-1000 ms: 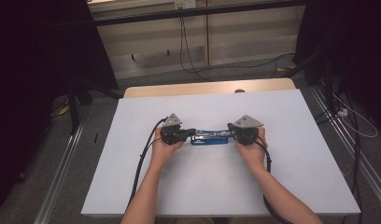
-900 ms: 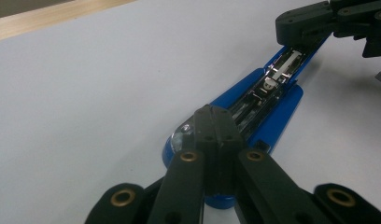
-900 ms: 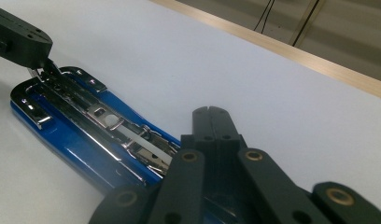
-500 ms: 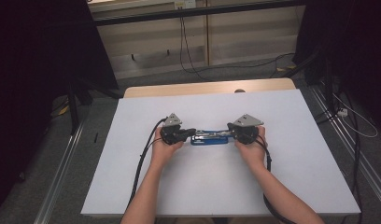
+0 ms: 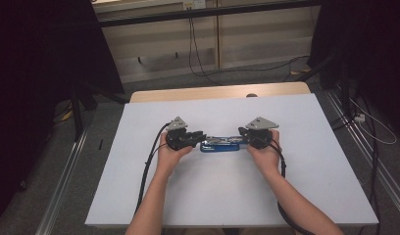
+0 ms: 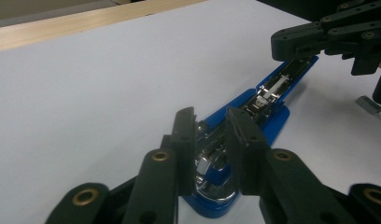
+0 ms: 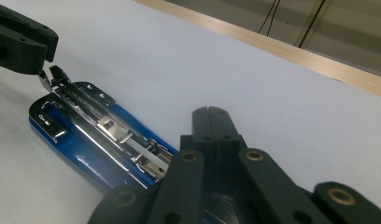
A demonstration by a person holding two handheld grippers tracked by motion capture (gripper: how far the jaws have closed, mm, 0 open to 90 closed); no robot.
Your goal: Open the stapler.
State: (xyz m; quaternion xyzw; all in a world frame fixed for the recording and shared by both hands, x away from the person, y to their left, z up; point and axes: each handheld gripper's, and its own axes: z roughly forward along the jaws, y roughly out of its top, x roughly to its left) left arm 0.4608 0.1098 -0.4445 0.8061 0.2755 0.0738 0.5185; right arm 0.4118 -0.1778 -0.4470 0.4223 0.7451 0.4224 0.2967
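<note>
White sheeting covers the counter (image 5: 227, 196), which stands in a dim room with cables trailing over the grey floor behind, and a blue metal stapler (image 5: 220, 144), opened out flat with its chrome staple channel exposed, lies at the counter's middle between the two tools. The left tool (image 6: 210, 140) has just been opening its jaws, which are seen standing slightly apart astride the stapler's hinged end without pressing on it. The right tool (image 7: 212, 122) is held with jaws together at the opposite end, so the left grip is judged to be loosened while that end is steadied.

one blue stapler (image 5: 220, 144), two grippers, one white table (image 5: 227, 196), one small staple strip (image 6: 369, 104).
</note>
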